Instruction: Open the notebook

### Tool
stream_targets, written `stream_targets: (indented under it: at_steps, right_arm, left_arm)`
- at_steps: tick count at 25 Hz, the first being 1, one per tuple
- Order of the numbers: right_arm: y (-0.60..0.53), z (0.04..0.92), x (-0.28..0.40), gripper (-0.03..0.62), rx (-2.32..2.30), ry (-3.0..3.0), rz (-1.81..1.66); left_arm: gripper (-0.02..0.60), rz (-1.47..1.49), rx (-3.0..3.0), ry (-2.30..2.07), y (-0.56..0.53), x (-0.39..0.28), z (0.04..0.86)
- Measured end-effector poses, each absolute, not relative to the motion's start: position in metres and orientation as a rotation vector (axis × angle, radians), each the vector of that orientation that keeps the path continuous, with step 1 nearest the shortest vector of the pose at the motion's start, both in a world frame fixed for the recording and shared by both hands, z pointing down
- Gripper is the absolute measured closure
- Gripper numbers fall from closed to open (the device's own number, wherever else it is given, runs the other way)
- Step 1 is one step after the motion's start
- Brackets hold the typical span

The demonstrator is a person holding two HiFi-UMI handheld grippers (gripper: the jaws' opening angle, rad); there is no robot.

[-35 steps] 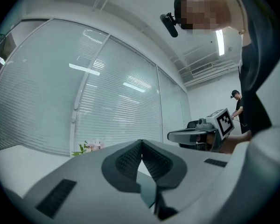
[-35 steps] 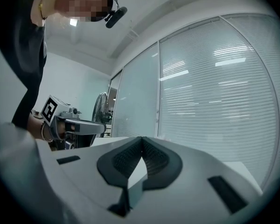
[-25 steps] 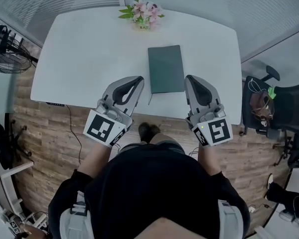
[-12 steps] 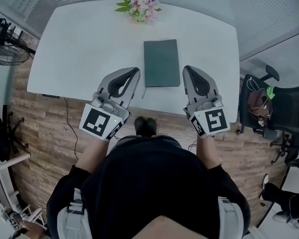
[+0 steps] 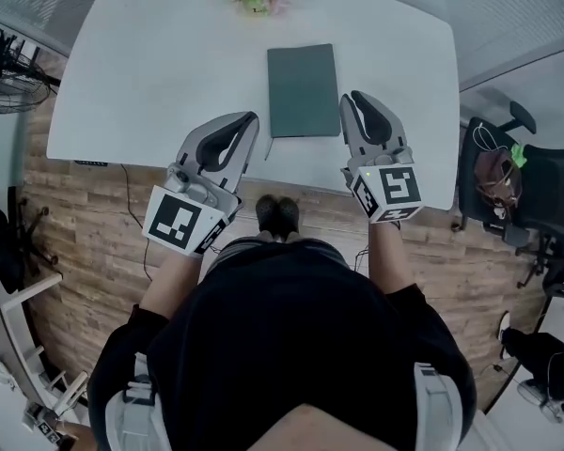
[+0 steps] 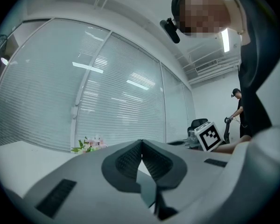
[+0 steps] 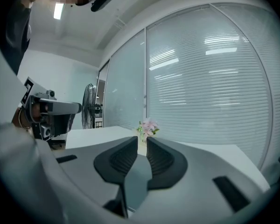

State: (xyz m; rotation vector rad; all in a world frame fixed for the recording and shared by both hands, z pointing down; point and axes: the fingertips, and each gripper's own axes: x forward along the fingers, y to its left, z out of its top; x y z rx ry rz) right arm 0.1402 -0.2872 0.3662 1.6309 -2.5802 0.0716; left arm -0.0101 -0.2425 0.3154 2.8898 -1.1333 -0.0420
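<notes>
Moved: right gripper (image 5: 355,96) has dropped in just beside the notebook (image 5: 303,90), and its jaws have just been cracking apart with nothing between them.
Left gripper (image 5: 252,116): jaws pressed together, empty, parked off the near left corner.
Notebook: closed, flat on the table (image 5: 150,73), between the two grippers.
Why: right looks lined up to catch the cover's edge; left likely waits to steady.
Views: only the head view shows the notebook; the right gripper view shows the slit, with flowers (image 7: 148,126) beyond.
</notes>
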Motion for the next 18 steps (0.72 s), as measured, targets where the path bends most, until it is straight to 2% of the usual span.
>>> stream_targets:
  at_steps: [9, 18]
  right_arm:
    - [-0.301, 0.415, 0.142, 0.416, 1.628, -2.466, 0.219]
    - [-0.304, 0.463, 0.137, 0.376, 1.613, -2.388, 0.403]
  left_arm:
    - [0.571, -0.015, 2.881, -1.136, -0.233, -0.009, 0.323]
    - [0.570, -0.015, 2.859, -1.172, -0.232, -0.020, 0.325]
